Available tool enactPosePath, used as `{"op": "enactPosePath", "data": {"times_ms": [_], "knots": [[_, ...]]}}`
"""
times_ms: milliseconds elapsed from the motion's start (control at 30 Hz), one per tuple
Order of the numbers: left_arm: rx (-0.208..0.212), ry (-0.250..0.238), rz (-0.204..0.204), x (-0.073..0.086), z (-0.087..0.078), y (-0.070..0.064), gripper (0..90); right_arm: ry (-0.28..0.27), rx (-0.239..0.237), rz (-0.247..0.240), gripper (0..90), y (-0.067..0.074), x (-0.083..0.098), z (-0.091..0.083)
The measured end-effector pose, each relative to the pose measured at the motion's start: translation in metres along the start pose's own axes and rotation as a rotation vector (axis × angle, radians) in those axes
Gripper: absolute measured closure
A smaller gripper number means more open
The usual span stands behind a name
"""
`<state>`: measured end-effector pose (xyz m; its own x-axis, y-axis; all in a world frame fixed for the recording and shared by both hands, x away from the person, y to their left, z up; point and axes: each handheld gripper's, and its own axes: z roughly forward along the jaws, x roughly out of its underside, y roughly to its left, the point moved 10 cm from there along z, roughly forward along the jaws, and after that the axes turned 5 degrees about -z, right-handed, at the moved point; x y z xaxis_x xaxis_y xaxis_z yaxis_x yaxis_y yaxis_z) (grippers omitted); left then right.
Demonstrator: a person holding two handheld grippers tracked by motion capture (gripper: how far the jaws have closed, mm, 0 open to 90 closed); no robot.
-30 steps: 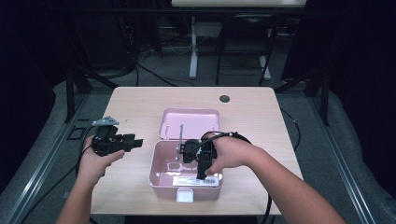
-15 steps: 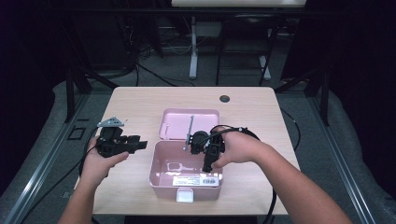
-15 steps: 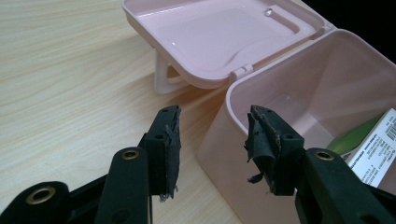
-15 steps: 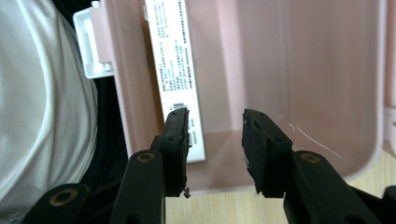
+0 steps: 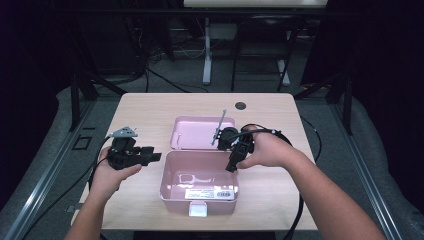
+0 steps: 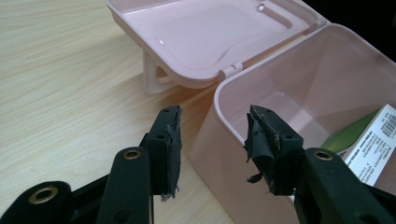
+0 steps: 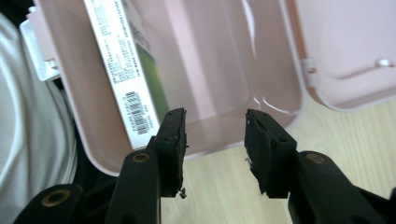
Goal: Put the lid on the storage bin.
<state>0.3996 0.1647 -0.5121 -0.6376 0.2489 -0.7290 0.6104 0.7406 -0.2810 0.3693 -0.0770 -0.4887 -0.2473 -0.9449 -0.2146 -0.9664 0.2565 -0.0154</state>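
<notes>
Two grippers, both with jaws apart, empty. Right gripper has risen out of pink plastic box since a second ago; now hovers over its far right corner, near hinged lid lying open flat on bench. Left gripper just left of box, barely shifted. White-and-green carton lies inside box along near wall. Likely reading: carton just deposited, release done; closing lid plausible next step.
</notes>
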Motion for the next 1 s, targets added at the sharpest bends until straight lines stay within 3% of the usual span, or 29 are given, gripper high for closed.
{"op": "enactPosePath", "data": {"times_ms": [500, 633, 833, 1000], "knots": [[0.009, 0.012, 0.011, 0.001, 0.003, -0.004, 55.9, -0.037, 0.045, 0.082, 56.9, -0.018, 0.014, -0.009], [0.001, 0.011, 0.017, 0.001, 0.004, -0.004, 56.8, -0.074, 0.048, 0.123, 56.9, -0.022, 0.013, -0.008], [0.001, 0.014, 0.018, 0.002, 0.007, -0.005, 58.7, -0.091, 0.107, 0.174, 56.6, -0.032, 0.014, -0.005], [-0.003, 0.017, 0.038, 0.004, 0.009, -0.007, 62.6, -0.142, 0.136, 0.241, 56.6, -0.042, 0.012, -0.005]]}}
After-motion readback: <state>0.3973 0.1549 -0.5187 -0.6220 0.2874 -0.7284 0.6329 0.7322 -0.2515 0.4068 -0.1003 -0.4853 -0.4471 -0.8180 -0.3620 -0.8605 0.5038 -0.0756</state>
